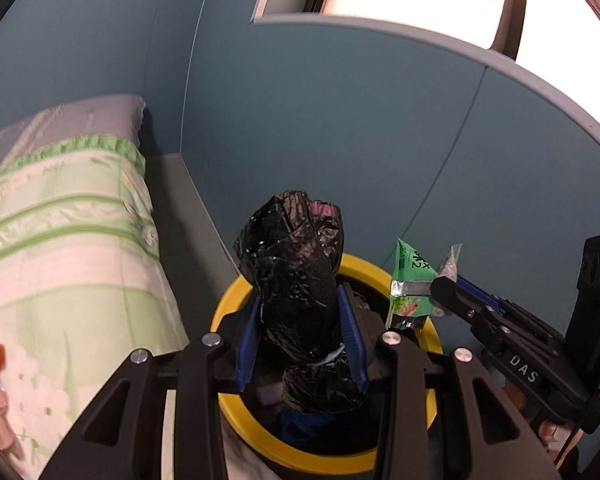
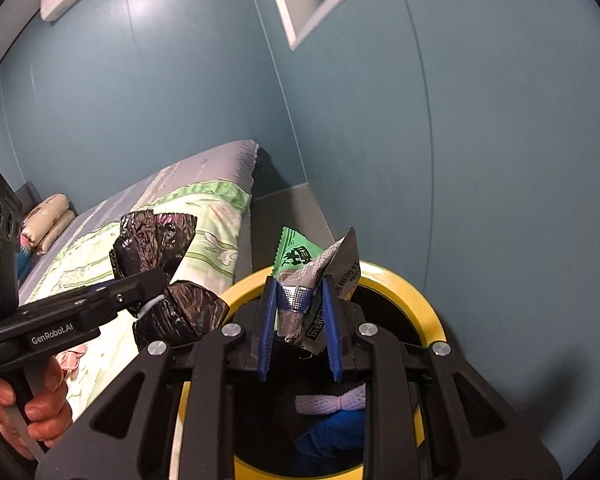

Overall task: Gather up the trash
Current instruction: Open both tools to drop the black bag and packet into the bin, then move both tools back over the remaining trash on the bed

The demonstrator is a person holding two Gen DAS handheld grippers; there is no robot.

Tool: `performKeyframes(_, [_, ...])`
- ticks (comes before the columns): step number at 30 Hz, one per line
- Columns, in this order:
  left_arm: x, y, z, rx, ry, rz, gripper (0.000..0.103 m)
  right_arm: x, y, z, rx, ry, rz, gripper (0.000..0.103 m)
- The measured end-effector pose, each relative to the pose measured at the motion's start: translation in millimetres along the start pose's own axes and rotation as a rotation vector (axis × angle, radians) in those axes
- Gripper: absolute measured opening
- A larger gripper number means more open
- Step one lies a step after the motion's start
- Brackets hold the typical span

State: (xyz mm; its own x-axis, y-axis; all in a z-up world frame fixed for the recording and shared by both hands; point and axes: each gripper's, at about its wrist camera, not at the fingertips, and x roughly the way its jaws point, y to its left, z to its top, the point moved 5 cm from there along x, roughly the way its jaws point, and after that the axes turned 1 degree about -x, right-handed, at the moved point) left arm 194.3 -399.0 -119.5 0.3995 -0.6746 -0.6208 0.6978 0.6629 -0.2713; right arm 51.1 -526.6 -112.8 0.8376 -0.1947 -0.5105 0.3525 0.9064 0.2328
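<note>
The black plastic bundle (image 1: 296, 280) sits clamped between the blue pads of my left gripper (image 1: 302, 332), directly above the mouth of the yellow-rimmed bin (image 1: 236, 292); a pale tie cinches it just below the pads. The green snack wrapper (image 2: 300, 276) is pinched in my right gripper (image 2: 298, 322) over the same opening, its crumpled silver lining folded between the pads. To complete this drop cleanly, I judge that each piece should be centred over the dark interior, well inside the rim, before I release it, and that the two should go one at a time so that neither piece catches the other gripper. The bundle is bulky and should fall straight; the wrapper is light and may cling to a pad or drift toward the rim, so it needs a low release. The left jaws stand moderately apart, closed on the bundle's waist. The right jaws stand narrower, gripping the wrapper at its crumpled middle. Inside the bin I see a white mesh scrap (image 2: 332, 402) and something blue (image 2: 332, 436). The bed (image 1: 72, 216) lies just beside the bin, against the blue wall (image 1: 340, 140).
</note>
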Motion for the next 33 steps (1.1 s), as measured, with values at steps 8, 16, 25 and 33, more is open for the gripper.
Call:
performKeyframes(8, [20,5,-4,-0.031,0.033,0.0,0.045,15,-7,0,0.014,0.032,-0.022,0.029])
performKeyframes(16, [13,26,1,-0.084,0.012,0.022,0.071,16,-14,0,0.044,0.033,-0.045,0.039])
performKeyframes(25, [-31,64,14,-0.116,-0.063,0.086,0.073,-2,3,12,0.022,0.0,-0.021,0.041])
performKeyframes(33, [-105,117,24,-0.154,-0.171,0.195,0.083,-19,62,24,-0.07,-0.039,0.075,0.049])
